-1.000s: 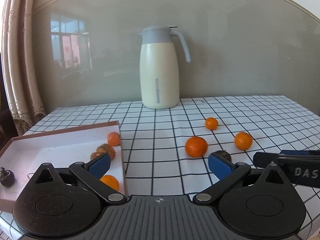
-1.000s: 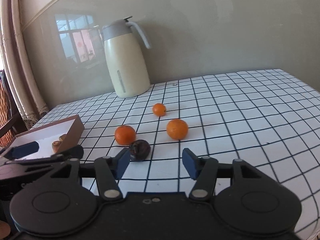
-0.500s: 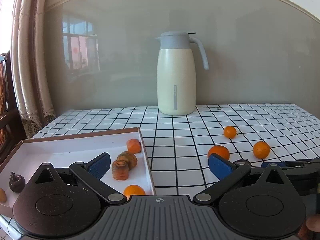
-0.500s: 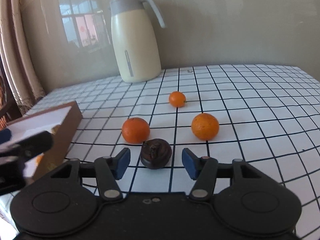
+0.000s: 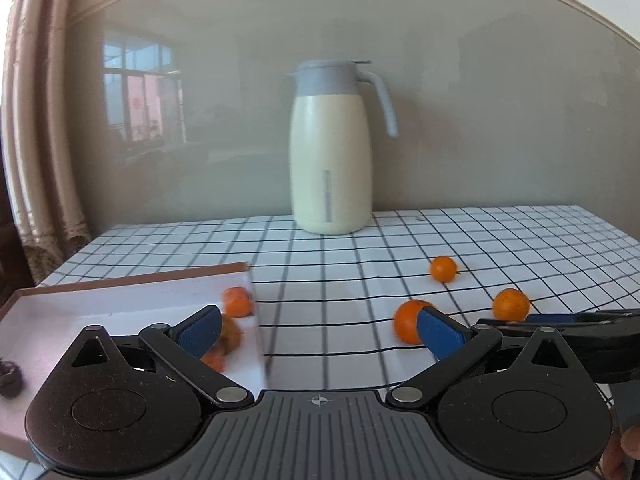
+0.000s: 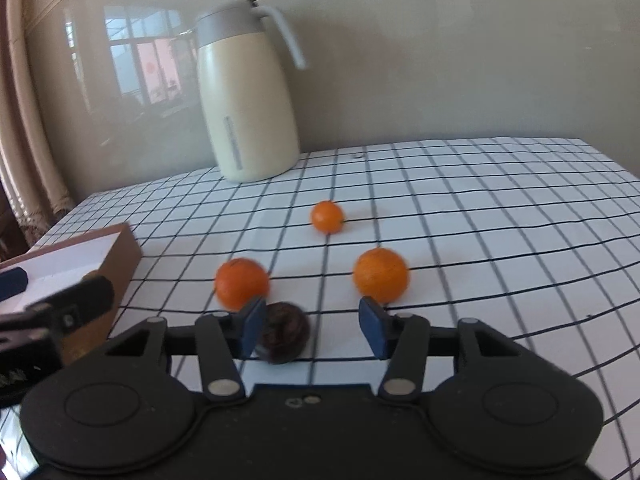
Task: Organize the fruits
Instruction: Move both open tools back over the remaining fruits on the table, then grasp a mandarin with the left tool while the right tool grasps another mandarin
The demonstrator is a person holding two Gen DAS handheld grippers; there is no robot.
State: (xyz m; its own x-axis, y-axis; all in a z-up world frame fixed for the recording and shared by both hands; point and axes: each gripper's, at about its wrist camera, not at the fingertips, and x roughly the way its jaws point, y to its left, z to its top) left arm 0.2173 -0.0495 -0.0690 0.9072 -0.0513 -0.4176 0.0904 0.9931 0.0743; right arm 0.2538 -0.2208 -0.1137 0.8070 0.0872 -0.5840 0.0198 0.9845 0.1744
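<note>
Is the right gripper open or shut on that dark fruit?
Open. In the right wrist view the right gripper has its blue fingers spread wide, with the dark fruit near the left one, not clamped.

Soft daylight, a window reflected in the glossy wall (image 5: 200, 120), slight motion blur, and fisheye bending at the edges.

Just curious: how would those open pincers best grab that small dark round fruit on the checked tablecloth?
Across the widest middle of the dark round fruit, pads on its left and right flanks, coming from the near side with the right gripper. It sits low and squat, beside one pad, off-centre.
</note>
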